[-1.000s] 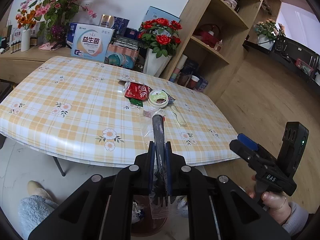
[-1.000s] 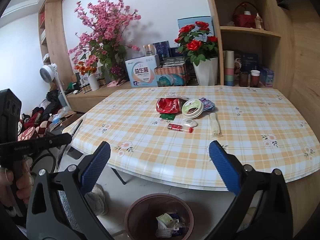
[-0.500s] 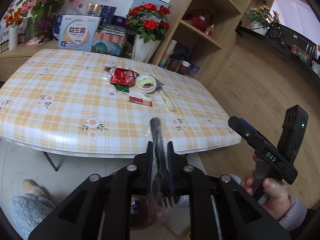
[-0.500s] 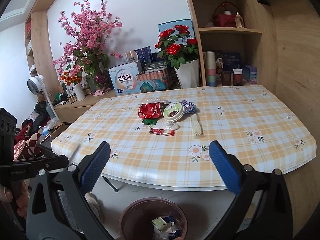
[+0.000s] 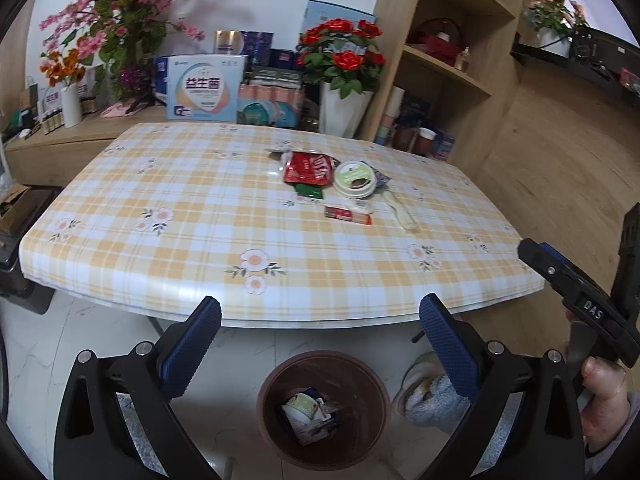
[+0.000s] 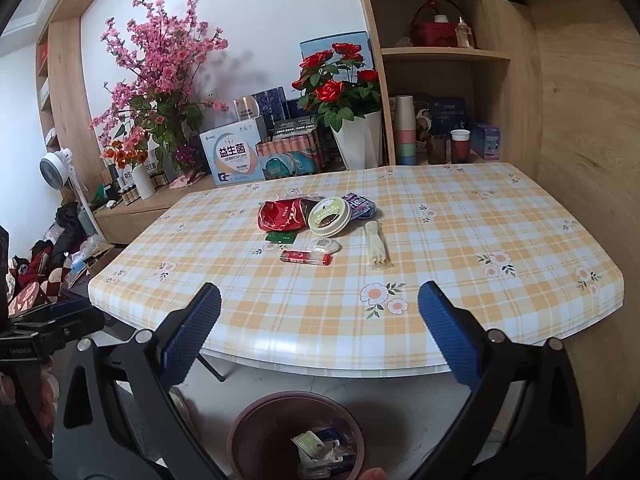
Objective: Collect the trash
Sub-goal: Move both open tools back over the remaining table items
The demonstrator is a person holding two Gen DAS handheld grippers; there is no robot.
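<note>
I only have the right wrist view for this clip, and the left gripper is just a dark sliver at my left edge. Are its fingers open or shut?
Observer: Open. In the left wrist view, the left gripper has its fingers spread wide. They have just been opening, and nothing is between them.
Reviewer: What is under it?
Observer: The brown bin stands on the floor directly below the gap, with wrappers inside.
Reviewer: How is my own gripper being held?
Observer: A hand grips the handle of the right gripper from below, at the right edge of the left wrist view.
</note>
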